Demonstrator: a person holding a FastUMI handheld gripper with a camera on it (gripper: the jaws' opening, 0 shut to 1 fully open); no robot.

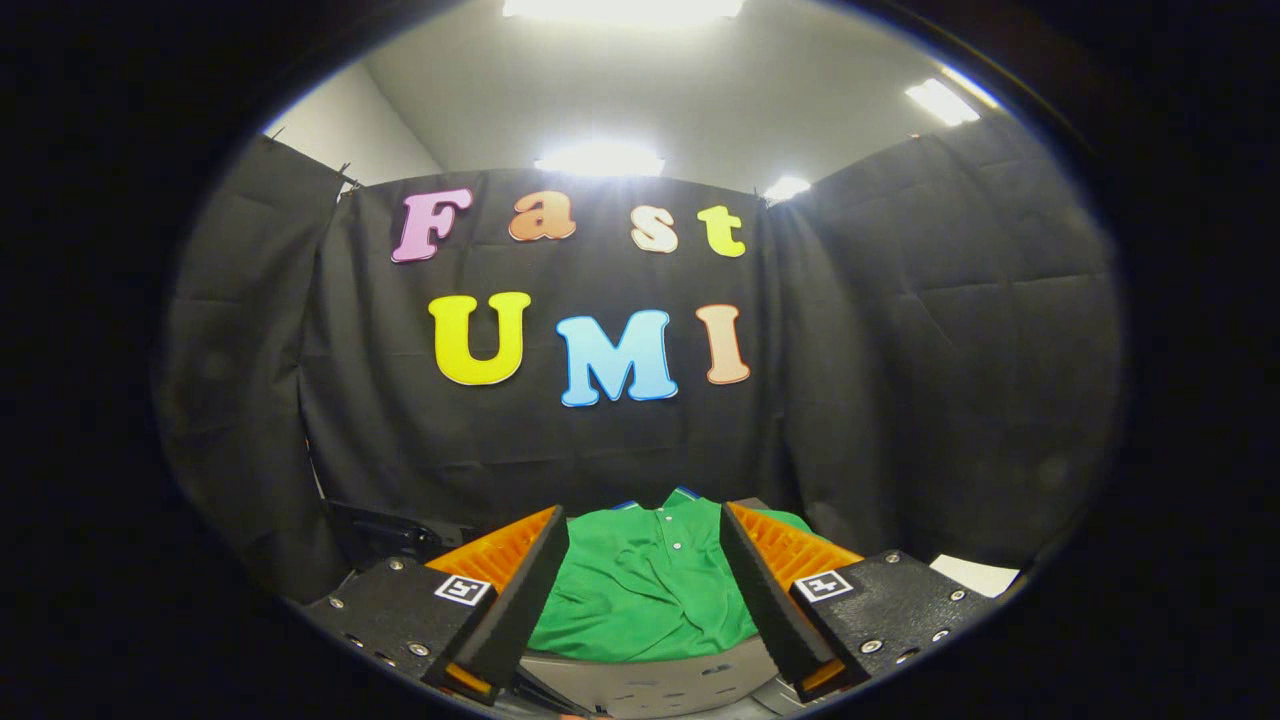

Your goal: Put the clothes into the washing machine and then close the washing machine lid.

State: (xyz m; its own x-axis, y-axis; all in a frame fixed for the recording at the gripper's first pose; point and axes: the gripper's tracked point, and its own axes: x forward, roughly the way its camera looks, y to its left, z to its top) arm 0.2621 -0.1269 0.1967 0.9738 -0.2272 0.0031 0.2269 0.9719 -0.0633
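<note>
Black cloth walls [900,350] close off the booth on three sides, with bright ceiling lights [600,158] overhead. Down low, the claw [645,530] is spread wide and isn't gripping anything. Between its fingers [520,600] and a bit beyond them lies a green polo shirt [640,590], buttons showing, crumpled over a pale grey curved surface [650,680]; can't tell if that's the washing machine. A white sheet [975,575] sits off right.

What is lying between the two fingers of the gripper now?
In the gripper view, a green shirt lies between and just ahead of the open gripper; neither finger touches it.
</note>
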